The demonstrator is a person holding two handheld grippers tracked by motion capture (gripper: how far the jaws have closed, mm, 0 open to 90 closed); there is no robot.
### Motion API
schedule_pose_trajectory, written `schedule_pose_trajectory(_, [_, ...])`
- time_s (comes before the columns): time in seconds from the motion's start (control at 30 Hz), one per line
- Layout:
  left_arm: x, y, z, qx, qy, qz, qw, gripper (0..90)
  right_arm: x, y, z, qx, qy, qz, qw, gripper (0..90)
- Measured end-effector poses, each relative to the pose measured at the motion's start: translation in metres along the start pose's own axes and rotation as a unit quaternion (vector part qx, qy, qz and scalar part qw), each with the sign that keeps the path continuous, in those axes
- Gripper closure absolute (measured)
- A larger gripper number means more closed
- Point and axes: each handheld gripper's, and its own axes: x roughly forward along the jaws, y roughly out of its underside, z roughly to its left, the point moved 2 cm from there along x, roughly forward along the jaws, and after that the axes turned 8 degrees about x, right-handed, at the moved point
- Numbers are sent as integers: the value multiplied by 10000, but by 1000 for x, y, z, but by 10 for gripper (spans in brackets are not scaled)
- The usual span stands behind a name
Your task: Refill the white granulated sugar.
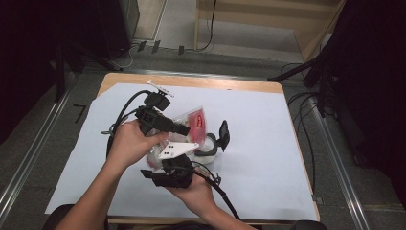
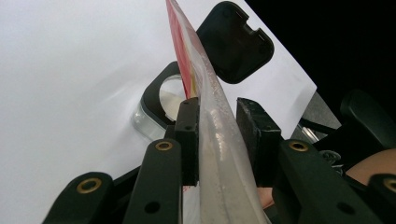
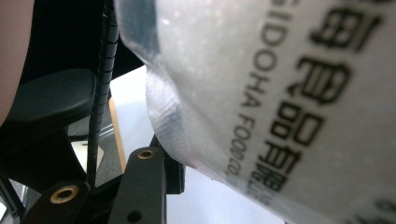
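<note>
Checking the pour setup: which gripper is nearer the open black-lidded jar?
Left. The left gripper holds the plastic bag just above the jar; the right gripper holds the bag lower, nearer the person.

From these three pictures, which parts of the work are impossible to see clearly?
- What the plastic bag contains: in the high view too small, partly behind the left tongs.
- Right tongs: in the right gripper view the bag covers one jaw, so their grip is unclear.
- Inside the clear container with open black lid: in the left gripper view the bag hides it.
</note>
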Motion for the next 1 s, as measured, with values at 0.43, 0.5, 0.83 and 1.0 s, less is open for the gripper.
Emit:
schedule_pose_trajectory(0.43, [-1, 0, 0, 37, -51, -6, 10000, 712, 0, -1, -1, -24, -25, -17, 10000, 634])
schedule_pose_trajectory(0.5, [-2, 0, 0, 28, -54, -10, 10000, 712, 0, -1, -1, -31, -26, -11, 10000, 634])
schedule_pose_trajectory(0.83, [-3, 0, 1, 31, -78, -35, 10000, 708, 0, -3, -3, -51, -53, 9, 10000, 635])
schedule_pose_trajectory(1.0, [-3, 1, 2, 31, -97, -15, 9999, 708, 1, -3, -3, -12, -105, 53, 9999, 635])
